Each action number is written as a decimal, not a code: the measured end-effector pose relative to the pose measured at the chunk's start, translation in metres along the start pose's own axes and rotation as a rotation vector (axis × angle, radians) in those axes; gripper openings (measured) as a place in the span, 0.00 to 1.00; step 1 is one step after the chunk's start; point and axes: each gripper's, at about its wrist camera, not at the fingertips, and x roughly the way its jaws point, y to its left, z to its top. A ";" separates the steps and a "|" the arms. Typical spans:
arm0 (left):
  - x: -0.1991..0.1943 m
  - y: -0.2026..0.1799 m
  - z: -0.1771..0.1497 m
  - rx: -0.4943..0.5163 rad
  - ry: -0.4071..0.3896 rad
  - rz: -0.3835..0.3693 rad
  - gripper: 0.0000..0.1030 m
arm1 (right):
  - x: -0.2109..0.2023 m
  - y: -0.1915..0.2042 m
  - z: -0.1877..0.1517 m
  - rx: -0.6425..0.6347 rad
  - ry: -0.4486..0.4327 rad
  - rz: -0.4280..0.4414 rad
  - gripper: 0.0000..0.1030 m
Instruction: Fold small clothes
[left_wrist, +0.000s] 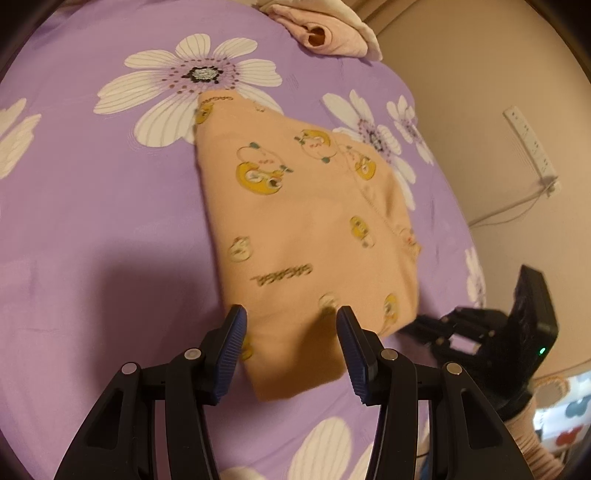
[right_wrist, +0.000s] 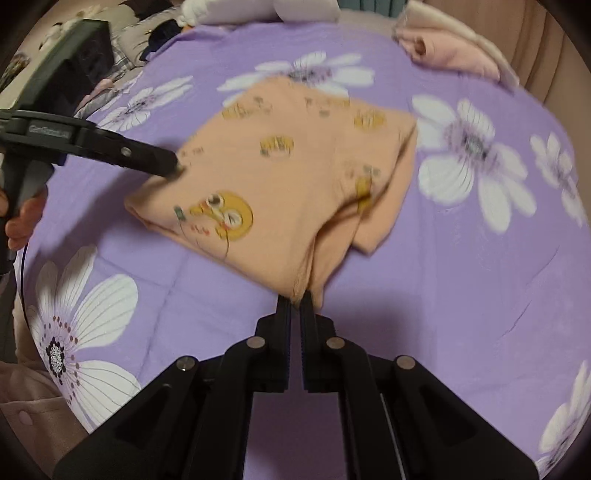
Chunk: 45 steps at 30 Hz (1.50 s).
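The right gripper (right_wrist: 298, 297) is clenched on a bunched corner of the peach garment (right_wrist: 280, 177), the cloth pulled into a little peak between its closed jaws. The left gripper (left_wrist: 291, 325) is spread wide, its ribbed blue pads (left_wrist: 232, 354) either side of the near edge of the same garment (left_wrist: 306, 229), holding nothing. From the right wrist view its tips look to be resting on or just over the garment's far side, though I cannot tell whether they press down.

The garment is already doubled over and lies flat in the middle of the bed, printed with yellow cartoon figures. The step in hand looks like carrying that pinched corner over for another fold. To do it well, I'd say keep the lift low and the pull even — a high tug would drag the whole bundle across the sheet and undo the layers beneath. The open left gripper would serve best as an anchor, pinning the opposite edge so the crease lands straight.

The purple bedspread (left_wrist: 92, 221) with large white flowers is smooth and gives little grip — cloth may slide on it. A pile of pink clothes (left_wrist: 325, 33) sits at the far corner, well apart. Beyond, a beige wall carries a white power strip (left_wrist: 532, 147) with its cord trailing down.
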 end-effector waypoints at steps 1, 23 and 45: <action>-0.002 0.001 -0.001 0.008 0.006 0.018 0.48 | -0.004 -0.002 -0.002 0.001 -0.015 -0.022 0.05; 0.030 -0.038 -0.014 0.190 -0.007 0.041 0.48 | 0.056 -0.081 0.109 0.423 -0.102 -0.050 0.06; 0.021 -0.021 0.009 0.066 -0.121 0.094 0.48 | -0.002 0.009 0.037 0.178 -0.163 -0.006 0.14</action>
